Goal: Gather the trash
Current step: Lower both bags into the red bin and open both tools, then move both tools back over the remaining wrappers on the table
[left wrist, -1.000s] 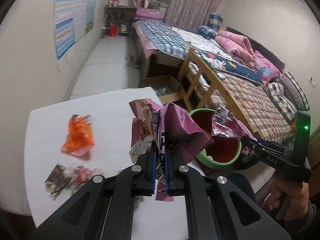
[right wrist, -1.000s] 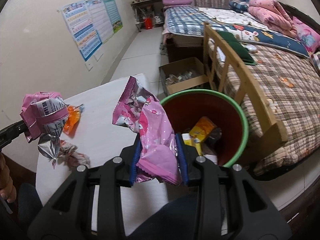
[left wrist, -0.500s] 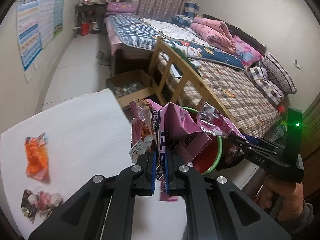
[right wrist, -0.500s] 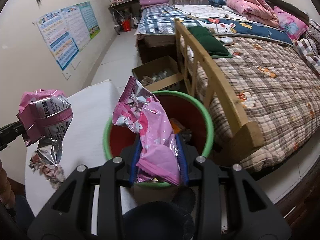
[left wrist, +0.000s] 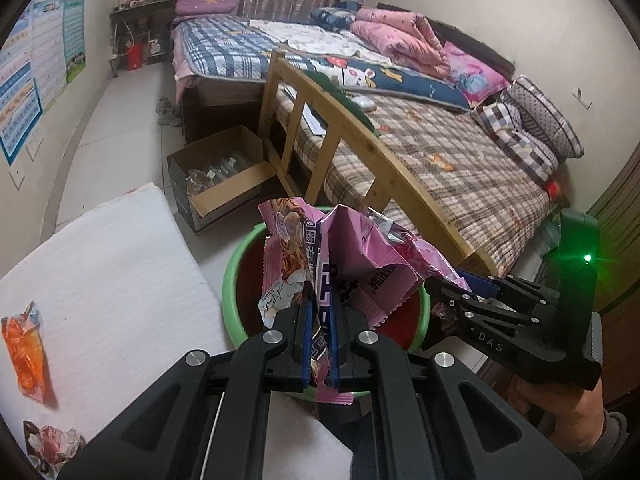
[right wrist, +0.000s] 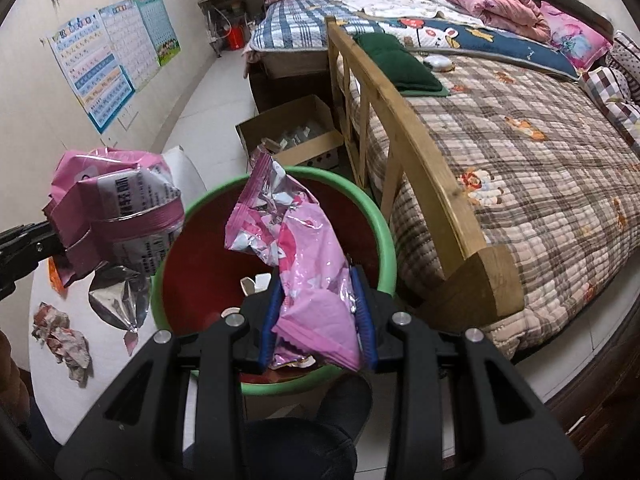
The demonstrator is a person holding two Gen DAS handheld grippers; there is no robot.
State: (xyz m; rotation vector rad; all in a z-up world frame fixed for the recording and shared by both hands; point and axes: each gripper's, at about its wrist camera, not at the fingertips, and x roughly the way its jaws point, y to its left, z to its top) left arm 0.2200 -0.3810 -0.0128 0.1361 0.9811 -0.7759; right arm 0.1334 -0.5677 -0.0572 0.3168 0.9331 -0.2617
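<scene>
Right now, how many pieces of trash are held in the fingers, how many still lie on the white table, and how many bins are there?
Wrappers held in the fingers: 2, the dark pink wrapper in the left gripper and the light pink wrapper in the right gripper.
Wrappers on the white table: 2, the orange wrapper and the crumpled wrapper.
Bins: 1, the green bin.
Total: 5
</scene>
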